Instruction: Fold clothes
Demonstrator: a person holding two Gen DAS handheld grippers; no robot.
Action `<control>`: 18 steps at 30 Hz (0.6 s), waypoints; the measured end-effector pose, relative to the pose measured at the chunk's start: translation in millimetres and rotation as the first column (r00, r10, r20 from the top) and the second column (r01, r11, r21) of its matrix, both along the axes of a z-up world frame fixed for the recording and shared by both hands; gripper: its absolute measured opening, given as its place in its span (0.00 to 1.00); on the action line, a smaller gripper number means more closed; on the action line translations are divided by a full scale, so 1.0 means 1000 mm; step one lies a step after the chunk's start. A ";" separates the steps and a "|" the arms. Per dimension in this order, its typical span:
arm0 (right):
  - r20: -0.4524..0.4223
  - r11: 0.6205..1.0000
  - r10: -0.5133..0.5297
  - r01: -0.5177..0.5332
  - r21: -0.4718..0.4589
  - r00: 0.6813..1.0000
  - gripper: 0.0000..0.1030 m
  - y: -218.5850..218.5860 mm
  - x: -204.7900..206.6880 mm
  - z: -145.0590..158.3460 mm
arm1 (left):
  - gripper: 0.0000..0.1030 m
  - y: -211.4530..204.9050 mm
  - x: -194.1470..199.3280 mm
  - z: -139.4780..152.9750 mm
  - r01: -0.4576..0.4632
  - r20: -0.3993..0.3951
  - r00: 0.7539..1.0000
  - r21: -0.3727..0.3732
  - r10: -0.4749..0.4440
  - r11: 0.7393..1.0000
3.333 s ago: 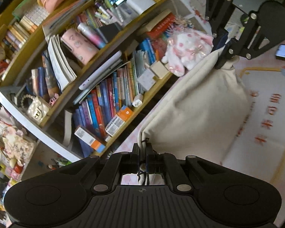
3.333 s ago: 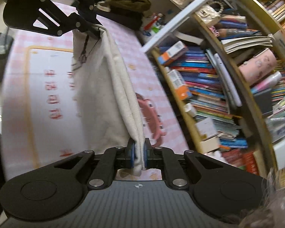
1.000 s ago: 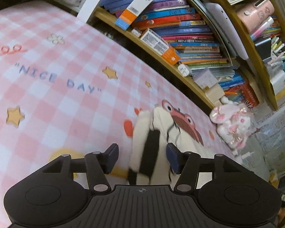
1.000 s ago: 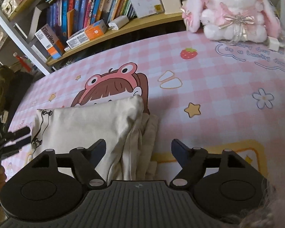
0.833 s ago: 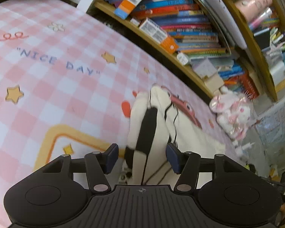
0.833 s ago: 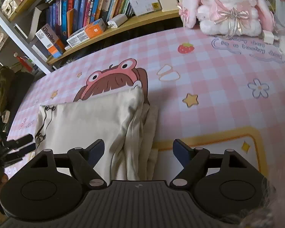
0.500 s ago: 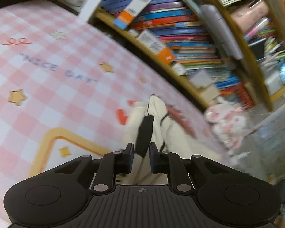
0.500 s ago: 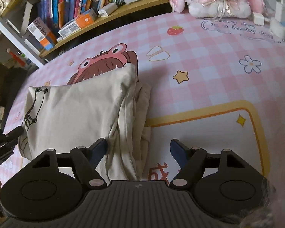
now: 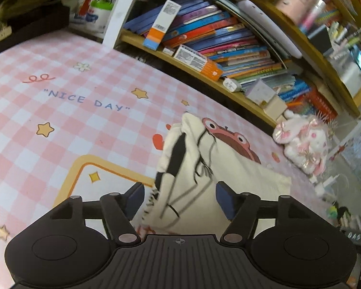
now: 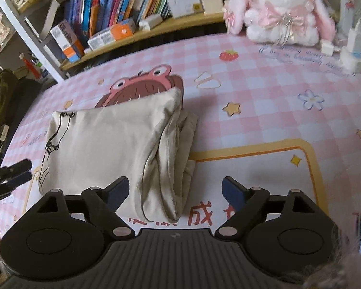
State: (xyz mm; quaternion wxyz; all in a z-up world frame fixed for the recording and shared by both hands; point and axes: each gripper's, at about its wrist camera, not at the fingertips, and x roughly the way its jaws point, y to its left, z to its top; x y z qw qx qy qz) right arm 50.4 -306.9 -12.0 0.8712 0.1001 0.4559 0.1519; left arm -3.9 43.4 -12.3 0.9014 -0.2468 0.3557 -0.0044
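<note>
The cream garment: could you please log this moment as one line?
cream garment: folded, flat on pink mat | left gripper: open | right gripper: open | holding: nothing

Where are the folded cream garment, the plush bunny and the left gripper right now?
folded cream garment [image 10: 103, 142], right wrist view, on its flat top panel.
plush bunny [image 10: 280, 12], right wrist view, on its chest.
left gripper [image 9: 179, 196], left wrist view, midway between its open fingertips.
</note>
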 end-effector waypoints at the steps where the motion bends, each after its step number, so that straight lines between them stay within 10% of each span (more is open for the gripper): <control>1: 0.013 1.000 0.001 -0.001 0.009 1.000 0.81 -0.001 -0.003 0.002 | 0.69 -0.005 -0.003 0.001 -0.001 -0.005 1.000 0.009 0.001 1.000; 13: -0.061 0.992 0.026 -0.018 0.122 0.998 0.81 -0.018 -0.015 -0.010 | 0.73 -0.012 -0.028 -0.007 -0.038 -0.055 0.998 0.066 0.042 0.997; 18: -0.146 0.979 -0.005 0.035 0.202 0.989 0.82 -0.030 -0.002 -0.020 | 0.73 0.016 -0.011 -0.015 -0.080 -0.053 0.996 -0.029 0.078 0.996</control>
